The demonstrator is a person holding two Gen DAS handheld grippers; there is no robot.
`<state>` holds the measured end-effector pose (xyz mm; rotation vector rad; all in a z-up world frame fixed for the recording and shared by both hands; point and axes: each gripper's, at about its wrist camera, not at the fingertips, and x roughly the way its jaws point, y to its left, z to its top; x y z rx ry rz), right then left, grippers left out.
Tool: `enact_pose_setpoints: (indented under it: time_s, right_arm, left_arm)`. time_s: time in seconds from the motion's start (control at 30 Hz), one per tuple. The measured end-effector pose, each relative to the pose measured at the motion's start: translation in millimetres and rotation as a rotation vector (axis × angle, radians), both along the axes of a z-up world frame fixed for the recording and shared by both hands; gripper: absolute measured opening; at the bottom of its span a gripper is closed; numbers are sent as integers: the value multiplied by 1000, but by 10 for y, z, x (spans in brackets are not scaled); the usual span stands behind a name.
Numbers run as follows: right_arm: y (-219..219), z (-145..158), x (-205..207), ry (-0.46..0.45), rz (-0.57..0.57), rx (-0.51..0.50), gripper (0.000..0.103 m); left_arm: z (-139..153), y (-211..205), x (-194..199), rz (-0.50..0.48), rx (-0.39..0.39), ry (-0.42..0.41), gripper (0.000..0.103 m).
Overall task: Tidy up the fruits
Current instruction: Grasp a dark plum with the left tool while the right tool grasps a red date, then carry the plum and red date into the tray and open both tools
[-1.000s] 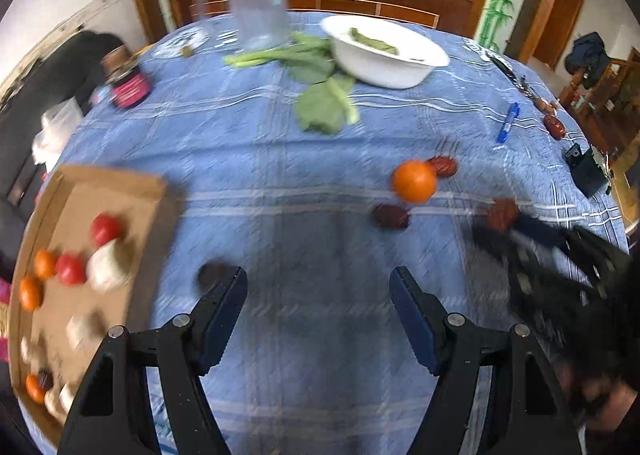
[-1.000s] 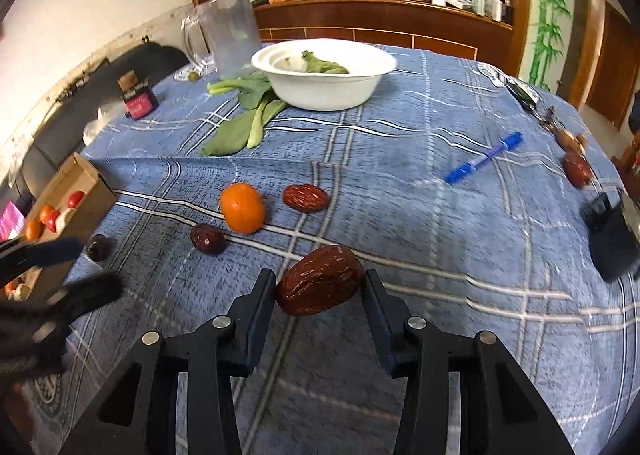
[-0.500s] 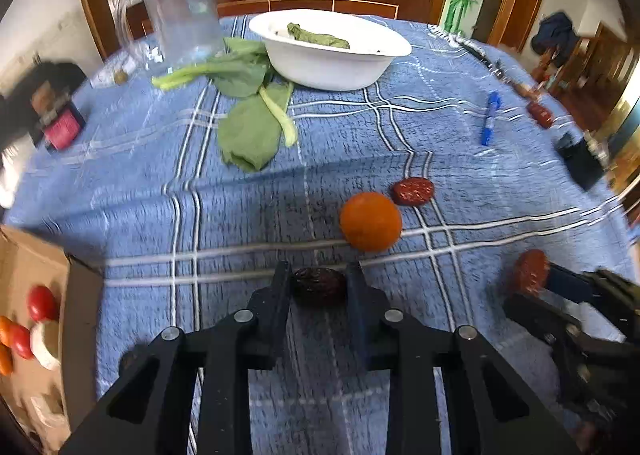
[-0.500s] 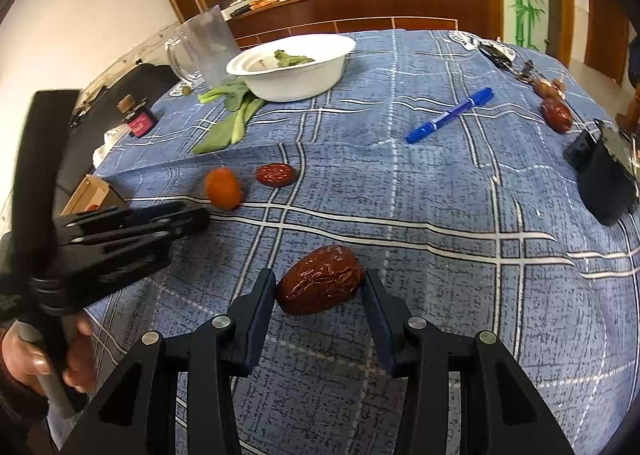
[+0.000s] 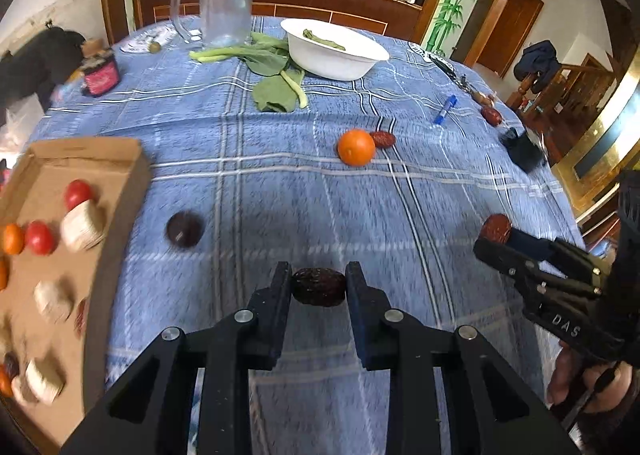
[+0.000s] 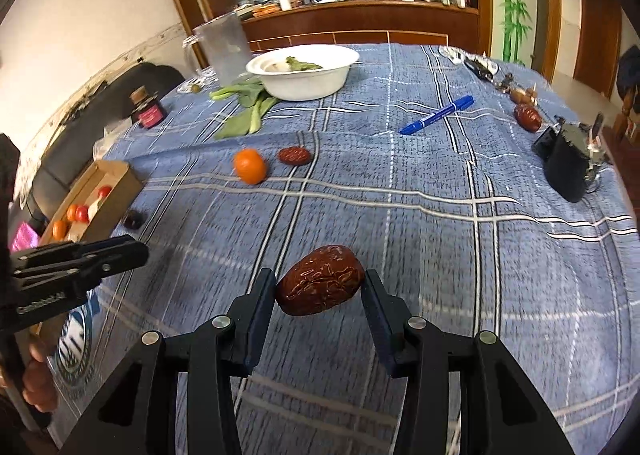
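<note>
A dark, wrinkled date [image 5: 319, 287] is clamped between the fingers of the left gripper [image 5: 319, 287], which are drawn in narrow against its two ends; the fruit is carried clear above the blue checked tablecloth [image 5: 280, 191]. A larger red-brown date [image 6: 320, 279] is gripped between the fingers of the right gripper [image 6: 320, 287], set at a middling width and pressed on both sides of the fruit (in the left wrist view the same gripper is seen at the right edge with its red fruit at the tip). A cardboard box [image 5: 132, 167] is seen at the left edge of the table, with small red and orange fruits and several pale blocks inside. A dark round fruit [image 5: 184, 229] lies on the cloth just beside the box. Further back, an orange [image 5: 356, 147] rests on the cloth with a red date [image 5: 383, 139] touching or nearly touching it (contact cannot be resolved). Another red date [image 6: 527, 117] lies near the far right edge, close to a blue marker [image 6: 438, 114]. A white bowl [image 5: 336, 51] with greens inside, loose leafy greens [image 5: 272, 75] and a clear jug [image 5: 224, 3] are noted at the far side.
</note>
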<state>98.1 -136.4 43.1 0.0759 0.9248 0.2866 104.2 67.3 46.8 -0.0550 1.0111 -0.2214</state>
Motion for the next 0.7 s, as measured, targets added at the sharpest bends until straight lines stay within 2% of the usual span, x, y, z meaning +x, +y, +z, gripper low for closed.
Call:
enact_pose_setpoints:
  time_s: [0.13,0.37,0.7]
  right_arm:
    - [84,28,-218,-12,19,-17,47]
    - [294,-67,-452,37,42,-39,48]
    - [780,-24,-489,49,103,-44,48]
  left_arm:
    - [7,53,-275,-7,9,-7,26]
    - [2,271,-566,24,-25,13,26]
    - [167,700,-817,87,-44,-20,26]
